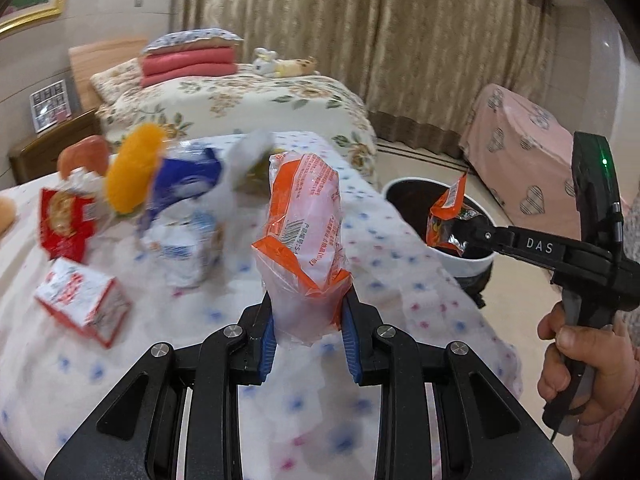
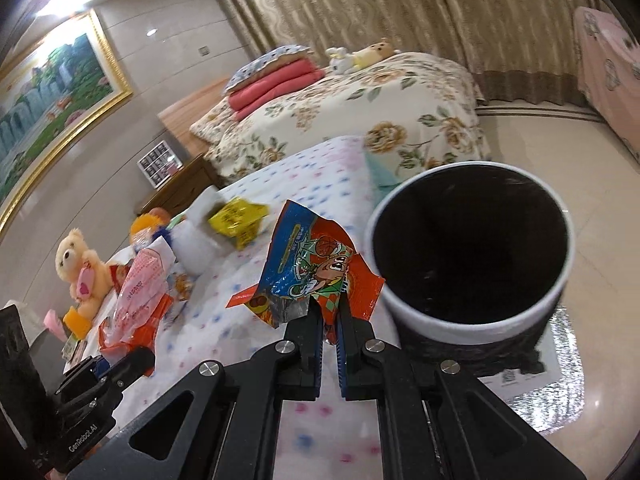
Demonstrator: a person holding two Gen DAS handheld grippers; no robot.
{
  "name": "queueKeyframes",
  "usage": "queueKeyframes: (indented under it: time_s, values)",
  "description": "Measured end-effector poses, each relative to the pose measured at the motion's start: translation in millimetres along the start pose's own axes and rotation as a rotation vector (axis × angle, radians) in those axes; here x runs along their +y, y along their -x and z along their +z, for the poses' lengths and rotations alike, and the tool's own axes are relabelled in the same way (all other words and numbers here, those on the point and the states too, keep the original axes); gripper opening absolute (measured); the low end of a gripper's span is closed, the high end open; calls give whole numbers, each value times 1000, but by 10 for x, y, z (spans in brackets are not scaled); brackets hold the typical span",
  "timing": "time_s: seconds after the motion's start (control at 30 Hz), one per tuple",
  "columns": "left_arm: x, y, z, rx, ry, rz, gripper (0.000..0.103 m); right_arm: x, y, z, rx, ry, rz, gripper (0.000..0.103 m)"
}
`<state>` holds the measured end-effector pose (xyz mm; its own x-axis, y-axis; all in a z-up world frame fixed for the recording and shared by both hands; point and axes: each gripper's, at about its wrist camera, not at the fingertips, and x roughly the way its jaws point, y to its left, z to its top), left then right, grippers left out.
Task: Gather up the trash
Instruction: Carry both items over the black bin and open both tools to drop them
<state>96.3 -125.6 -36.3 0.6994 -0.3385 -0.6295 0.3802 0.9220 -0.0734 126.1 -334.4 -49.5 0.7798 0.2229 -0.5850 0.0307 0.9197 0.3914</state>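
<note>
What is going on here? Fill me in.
A person is clearing wrappers off a cloth-covered table with two handheld grippers. The left gripper is shut on an orange-and-clear plastic bag. The right gripper pinches a colourful snack wrapper beside the open trash bin. More packets are left on the table.

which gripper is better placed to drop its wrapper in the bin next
Right. The right gripper holds its crumpled cartoon-print snack wrapper beside the round white-rimmed bin. The left gripper, clamping an orange-and-clear plastic bag, is over the table.
</note>
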Motion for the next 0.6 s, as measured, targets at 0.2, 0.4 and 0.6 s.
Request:
queueKeyframes:
  time_s: [0.2, 0.4, 0.6]
  values:
    - [-247, -71, 97, 10, -25, -53, 26, -241, 66, 65, -10, -33, -44, 5]
    - [-446, -222, 214, 37, -53, -87, 26, -436, 67, 126, -2, -55, -79, 5]
    - [-597, -342, 308, 46, -86, -104, 26, -609, 64, 169, 4, -81, -101, 5]
